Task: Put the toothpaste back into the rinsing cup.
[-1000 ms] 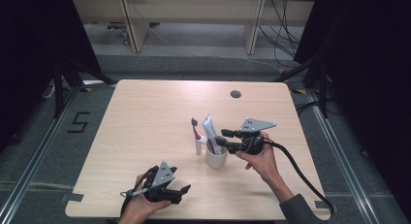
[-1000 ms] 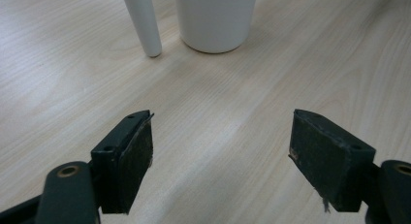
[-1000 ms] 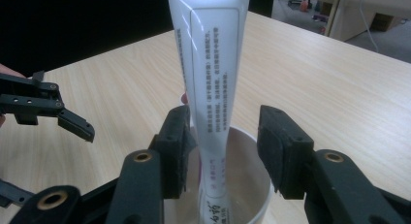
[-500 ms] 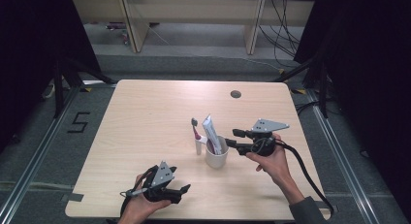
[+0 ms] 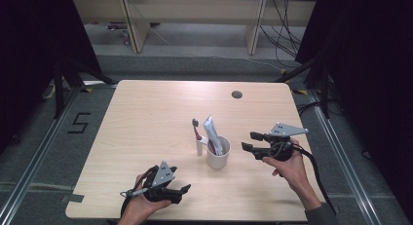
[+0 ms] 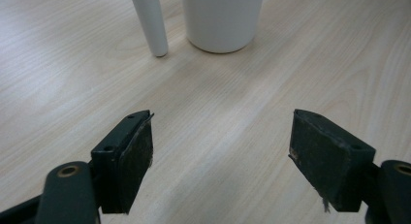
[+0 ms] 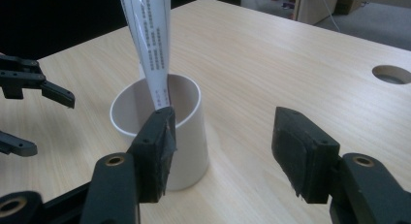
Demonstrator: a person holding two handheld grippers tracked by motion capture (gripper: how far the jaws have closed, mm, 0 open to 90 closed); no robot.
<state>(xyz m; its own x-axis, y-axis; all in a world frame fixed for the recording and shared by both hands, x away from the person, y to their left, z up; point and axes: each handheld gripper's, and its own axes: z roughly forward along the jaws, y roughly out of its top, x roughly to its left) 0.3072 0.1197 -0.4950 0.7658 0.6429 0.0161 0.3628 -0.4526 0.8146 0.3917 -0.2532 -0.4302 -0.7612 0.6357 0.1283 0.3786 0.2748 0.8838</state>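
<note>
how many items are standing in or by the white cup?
2. A toothpaste tube stands tilted inside the cup. A toothbrush stands upright in a white holder just left of the cup, outside it. Anything lower inside the cup may be hidden.

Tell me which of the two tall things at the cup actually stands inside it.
The white toothpaste tube stands inside the white cup, leaning over its rim. The toothbrush stands upright in its own white base on the table, just left of the cup, outside it.

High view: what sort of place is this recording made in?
Probably a lab recording rig: a bare light wooden table fenced by dark curtains, loose black cables on the floor, and a taped number 5.
</note>
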